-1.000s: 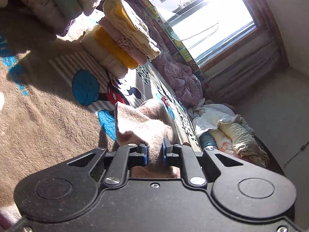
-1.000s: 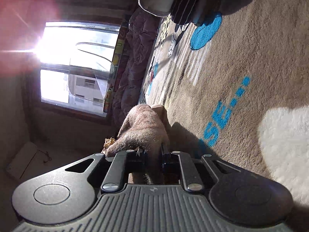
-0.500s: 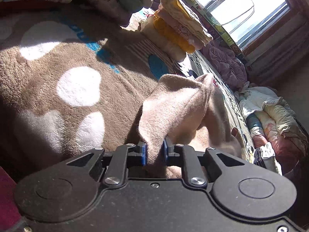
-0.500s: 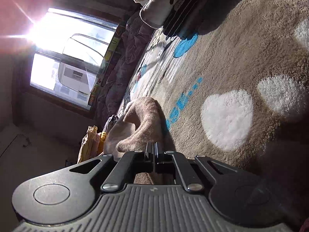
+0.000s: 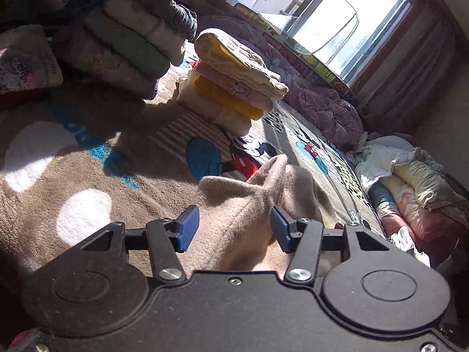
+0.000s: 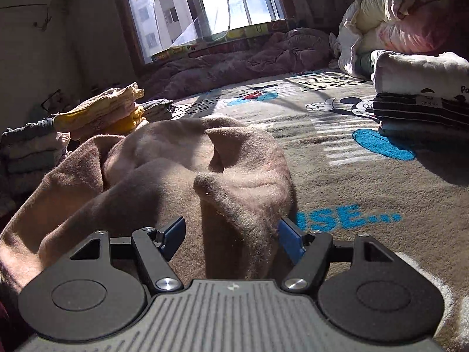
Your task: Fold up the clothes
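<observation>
**While both jaws gape: garment loose on the blanket**

Spread wide on left gripper [image 5: 233, 224] and right gripper [image 6: 231, 236], pinching nothing. Crumpled brown garment [image 6: 176, 170] heaped on cartoon blanket [image 6: 337, 176], directly ahead, bunched between both finger pairs; neither clearly nearer.

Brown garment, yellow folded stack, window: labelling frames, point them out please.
brown garment [image 6: 234, 193], right wrist view, raised fold between open fingers
yellow folded stack [image 5: 234, 88], left wrist view, its side
window [image 5: 316, 20], left wrist view, glass

Left gripper [image 5: 233, 228] spread wide, tan garment [image 5: 249, 205] btwn, prob. untouched.
</observation>
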